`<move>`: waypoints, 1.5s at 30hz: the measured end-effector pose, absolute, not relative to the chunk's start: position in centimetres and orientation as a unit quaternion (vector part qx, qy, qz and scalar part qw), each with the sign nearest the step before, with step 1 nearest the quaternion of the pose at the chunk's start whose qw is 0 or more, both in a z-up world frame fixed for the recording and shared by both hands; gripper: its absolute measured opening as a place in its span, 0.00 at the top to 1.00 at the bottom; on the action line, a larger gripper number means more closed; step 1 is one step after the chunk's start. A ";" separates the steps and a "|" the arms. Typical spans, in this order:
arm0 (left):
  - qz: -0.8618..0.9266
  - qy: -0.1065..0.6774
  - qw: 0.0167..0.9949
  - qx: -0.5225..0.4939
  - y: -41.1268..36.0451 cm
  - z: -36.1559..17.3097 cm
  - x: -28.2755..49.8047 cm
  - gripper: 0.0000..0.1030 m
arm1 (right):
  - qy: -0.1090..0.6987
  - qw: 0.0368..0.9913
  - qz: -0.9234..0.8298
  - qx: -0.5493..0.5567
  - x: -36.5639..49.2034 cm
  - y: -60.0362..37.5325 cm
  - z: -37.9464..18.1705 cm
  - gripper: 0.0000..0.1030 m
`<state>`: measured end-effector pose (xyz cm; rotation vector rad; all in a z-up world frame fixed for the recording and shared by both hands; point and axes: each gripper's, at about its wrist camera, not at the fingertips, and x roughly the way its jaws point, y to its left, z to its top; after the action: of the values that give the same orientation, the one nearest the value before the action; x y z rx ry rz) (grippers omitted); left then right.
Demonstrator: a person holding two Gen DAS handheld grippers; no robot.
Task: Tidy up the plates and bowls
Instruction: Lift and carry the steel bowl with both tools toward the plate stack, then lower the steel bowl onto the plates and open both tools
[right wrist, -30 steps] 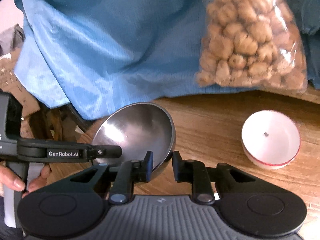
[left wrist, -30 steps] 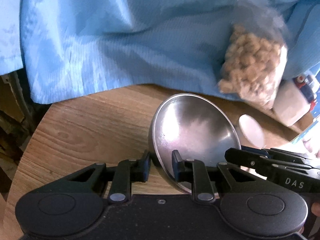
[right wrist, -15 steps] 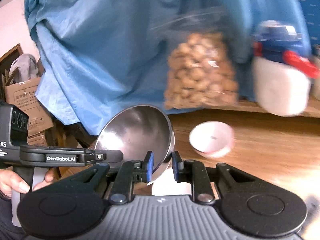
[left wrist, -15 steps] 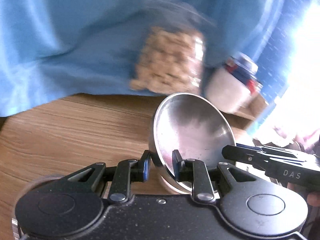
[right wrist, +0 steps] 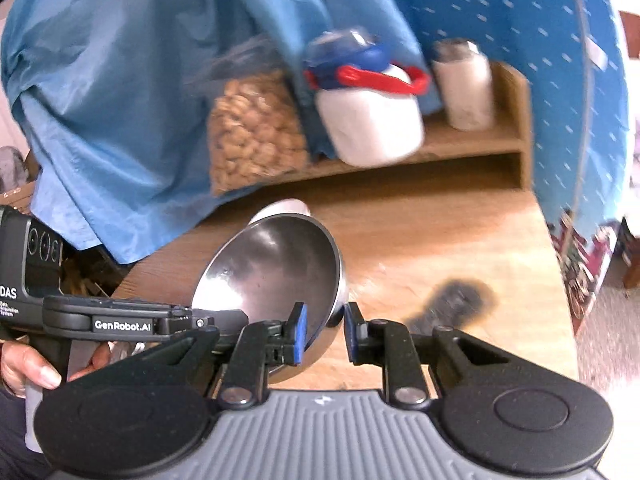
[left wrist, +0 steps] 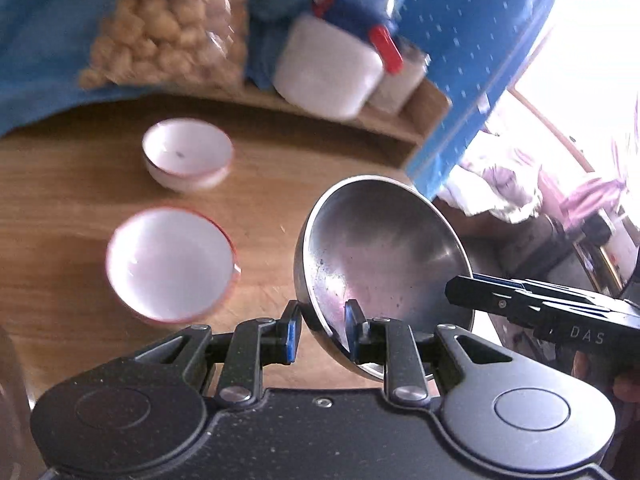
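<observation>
A steel bowl (left wrist: 380, 264) hangs tilted above the wooden table (left wrist: 60, 184), gripped from two sides. My left gripper (left wrist: 322, 328) is shut on its near rim, one pad inside and one outside. From the right, my right gripper (left wrist: 460, 294) reaches the opposite rim. The right wrist view shows that gripper (right wrist: 324, 328) shut on the steel bowl's (right wrist: 276, 272) rim, with the left gripper (right wrist: 224, 320) coming in from the left. Two white bowls with red rims stand on the table to the left, one farther (left wrist: 188, 154) and one nearer (left wrist: 170, 264).
At the back, a low wooden shelf (right wrist: 472, 140) carries a white jar with a blue lid (right wrist: 368, 120) and a smaller jar (right wrist: 464, 84). A bag of brown snacks (right wrist: 256, 132) leans on blue cloth (right wrist: 120, 80). A dark scorch mark (right wrist: 452, 300) lies near the table's right edge.
Both grippers have carried the steel bowl to the right across the table. The two white bowls, the jars and the shelf have come into view.
</observation>
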<state>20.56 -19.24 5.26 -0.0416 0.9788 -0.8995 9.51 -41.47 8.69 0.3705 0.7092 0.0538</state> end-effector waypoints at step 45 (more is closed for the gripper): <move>-0.417 0.450 0.790 -0.023 -15.7 4.1 18.7 0.61 | 0.381 0.901 0.001 0.207 8.2 -41.3 5.5 0.64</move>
<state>18.68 -15.72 4.11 -0.0503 0.9685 -0.8971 8.18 -41.27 5.52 0.4289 0.7892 0.0028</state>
